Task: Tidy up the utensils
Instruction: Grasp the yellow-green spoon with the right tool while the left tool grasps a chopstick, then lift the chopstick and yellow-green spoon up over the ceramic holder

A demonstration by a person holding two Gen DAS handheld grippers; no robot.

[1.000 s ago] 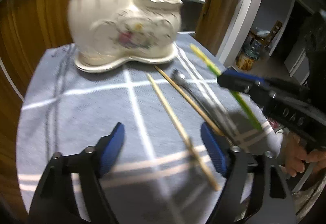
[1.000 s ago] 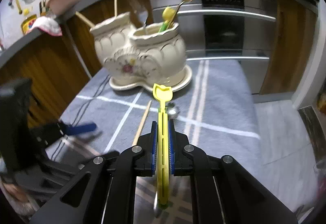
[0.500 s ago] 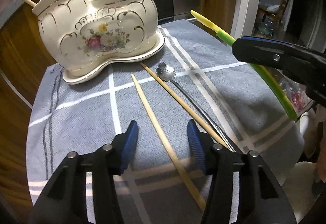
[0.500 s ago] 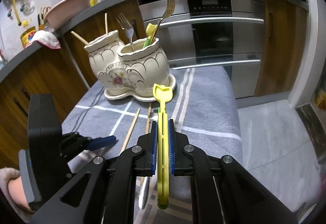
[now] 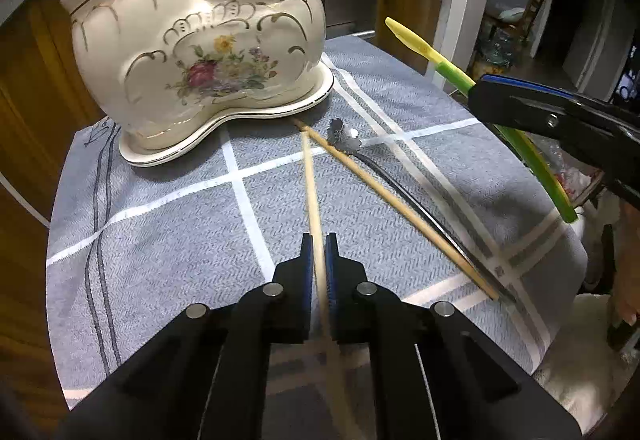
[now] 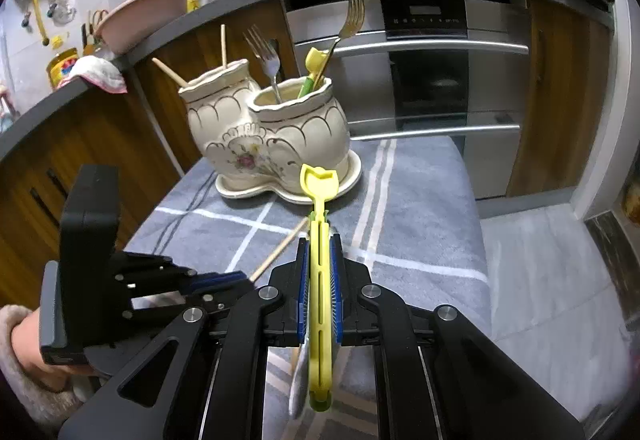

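Since half a second ago, the left claw (image 5: 316,260) has closed on the near light wooden chopstick (image 5: 310,184), which was lying loose between its open blue pads.

The right claw (image 6: 319,272) grips a yellow-green plastic utensil (image 6: 319,240), held above the desk under its grey checked cloth (image 5: 160,216). A second wooden chopstick (image 5: 384,196) and a dark metal spoon with a flower-shaped end (image 5: 344,134) lie side by side on the cloth, near the cream ceramic two-pot holder with a painted flower (image 5: 200,56), which already holds forks and chopsticks.
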